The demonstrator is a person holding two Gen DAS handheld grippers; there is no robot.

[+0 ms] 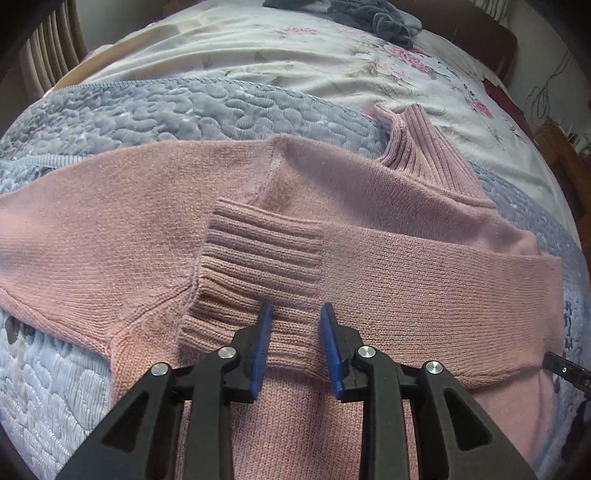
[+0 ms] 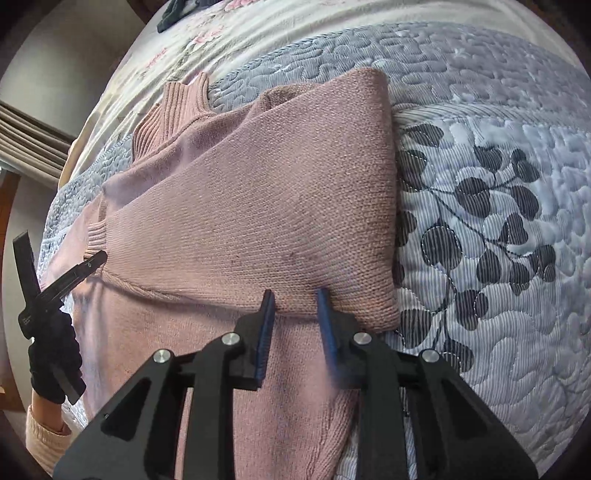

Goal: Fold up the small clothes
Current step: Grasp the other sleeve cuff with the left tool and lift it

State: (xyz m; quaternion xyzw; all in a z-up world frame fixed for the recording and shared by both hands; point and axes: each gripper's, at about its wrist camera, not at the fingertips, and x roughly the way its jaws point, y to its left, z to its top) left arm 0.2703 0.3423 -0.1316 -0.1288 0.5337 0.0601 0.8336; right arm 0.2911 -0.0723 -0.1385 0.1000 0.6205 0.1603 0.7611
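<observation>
Left wrist view, items counted. One pink knit sweater (image 1: 369,206), spread flat on the bed, filling the area ahead of and beneath the left claw (image 1: 295,314). One sleeve folded across the sweater's body; its ribbed cuff (image 1: 258,266) lies directly ahead of the claw tips. One ribbed turtleneck collar (image 1: 417,147), ahead and to the right. Left claw: two blue-padded fingers, parted, poised over the cuff's near edge, nothing gripped between them.

Right wrist view. Right claw (image 2: 295,299): two blue-padded fingers, parted, tips at the lower edge of the folded sleeve (image 2: 295,192), holding nothing. The left claw shows far to the left, carried in one dark-gloved hand (image 2: 51,365), its tip by the cuff.

Surroundings. One grey-blue quilted bedspread (image 2: 498,314) with dark leaf print under the sweater, exposed to the right of the right claw. One pale floral sheet (image 1: 295,55) further ahead. One heap of grey cloth (image 1: 369,14) at the far end of the bed; number of pieces cannot be told. Nothing lies over the sweater besides its own folded sleeve.
</observation>
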